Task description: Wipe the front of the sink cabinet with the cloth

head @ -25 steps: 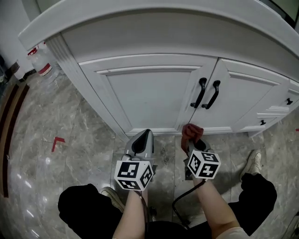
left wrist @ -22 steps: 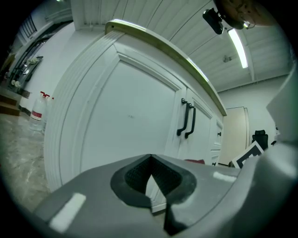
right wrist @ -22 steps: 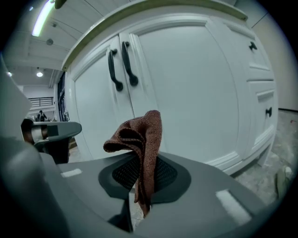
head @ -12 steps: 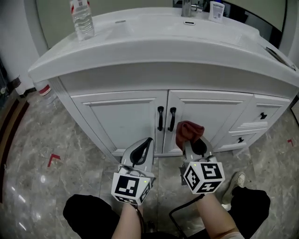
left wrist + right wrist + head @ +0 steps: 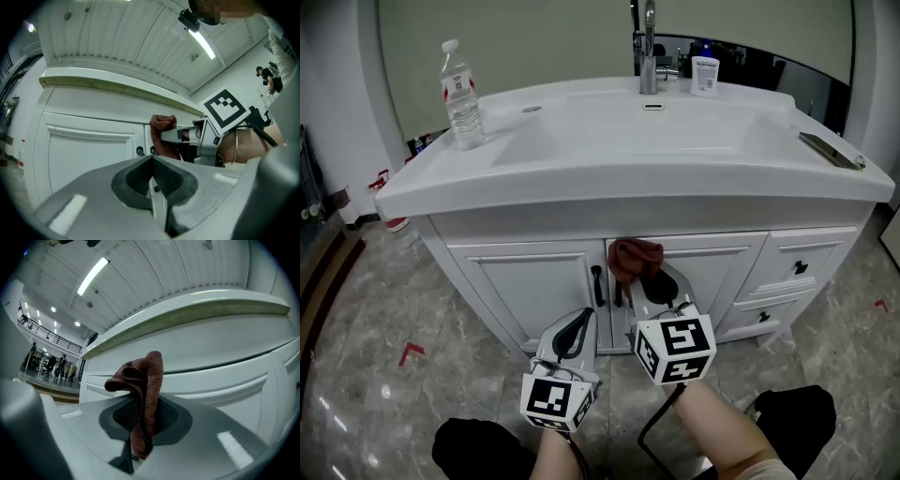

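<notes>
A white sink cabinet (image 5: 534,277) with two doors and black handles (image 5: 597,284) stands in front of me. My right gripper (image 5: 649,278) is shut on a reddish-brown cloth (image 5: 634,257), held up near the top of the right door, just under the basin's overhang. In the right gripper view the cloth (image 5: 140,394) hangs bunched between the jaws, close to the cabinet front (image 5: 211,366). My left gripper (image 5: 573,330) is lower, shut with nothing in it, and points at the door gap. The left gripper view shows the cloth (image 5: 162,133) beside the handles (image 5: 139,151).
On the basin top stand a water bottle (image 5: 461,95) at the left, a tap (image 5: 648,47) and a small white pot (image 5: 705,75) at the back. Drawers (image 5: 795,268) are at the cabinet's right. A red mark (image 5: 411,353) lies on the grey marble floor (image 5: 375,366).
The head view has tilted up from the floor to the basin top. My right gripper has carried the cloth from the cabinet's base up to the top of the door. The left gripper stays low.
</notes>
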A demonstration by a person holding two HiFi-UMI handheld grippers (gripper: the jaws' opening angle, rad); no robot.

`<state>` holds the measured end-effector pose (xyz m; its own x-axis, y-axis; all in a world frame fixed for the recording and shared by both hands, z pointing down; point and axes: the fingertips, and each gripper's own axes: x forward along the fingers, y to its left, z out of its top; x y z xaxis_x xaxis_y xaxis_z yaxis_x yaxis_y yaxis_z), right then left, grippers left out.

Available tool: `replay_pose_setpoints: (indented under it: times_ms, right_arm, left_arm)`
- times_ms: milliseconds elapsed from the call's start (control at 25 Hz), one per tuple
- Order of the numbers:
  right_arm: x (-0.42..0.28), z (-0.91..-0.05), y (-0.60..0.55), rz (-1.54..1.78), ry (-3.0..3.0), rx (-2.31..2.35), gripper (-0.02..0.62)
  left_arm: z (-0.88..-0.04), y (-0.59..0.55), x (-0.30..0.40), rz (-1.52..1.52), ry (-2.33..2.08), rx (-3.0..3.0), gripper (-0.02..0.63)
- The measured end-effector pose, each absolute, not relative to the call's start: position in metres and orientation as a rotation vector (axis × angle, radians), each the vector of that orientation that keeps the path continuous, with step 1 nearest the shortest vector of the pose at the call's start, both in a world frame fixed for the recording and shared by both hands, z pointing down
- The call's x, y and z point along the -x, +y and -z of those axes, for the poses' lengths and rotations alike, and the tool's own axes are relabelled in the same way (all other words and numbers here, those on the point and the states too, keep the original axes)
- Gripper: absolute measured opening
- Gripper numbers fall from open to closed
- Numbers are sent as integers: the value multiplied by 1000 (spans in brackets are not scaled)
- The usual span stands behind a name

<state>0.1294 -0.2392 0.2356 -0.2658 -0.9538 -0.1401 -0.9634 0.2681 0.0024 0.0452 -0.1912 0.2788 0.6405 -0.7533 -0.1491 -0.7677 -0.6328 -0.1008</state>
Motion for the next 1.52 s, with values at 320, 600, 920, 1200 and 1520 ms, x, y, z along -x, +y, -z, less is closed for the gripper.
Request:
replay_pose_setpoints:
  times_ms: [320, 600, 920, 1200, 1520]
  right_arm:
    - [-186, -236, -228, -153, 2395, 1873, 81]
    - [-275, -237, -212, -125, 2276, 2007, 81]
    - [-344, -245, -195, -31, 2146, 2094, 81]
    - [-317, -265, -192, 27, 2217, 2032, 81]
    - [-197, -314, -216, 109, 2460, 1848, 81]
  left_arm:
    - [-289, -189, -91, -175, 1237, 2751, 2]
    - [-301, -183, -133, -190, 1216, 2809, 1]
    - [-308, -167, -169, -161, 1191, 2814, 1]
    - [-319, -165, -163, -119, 1240, 2808, 0]
    - [-326, -178, -101, -89, 1374, 2750, 0]
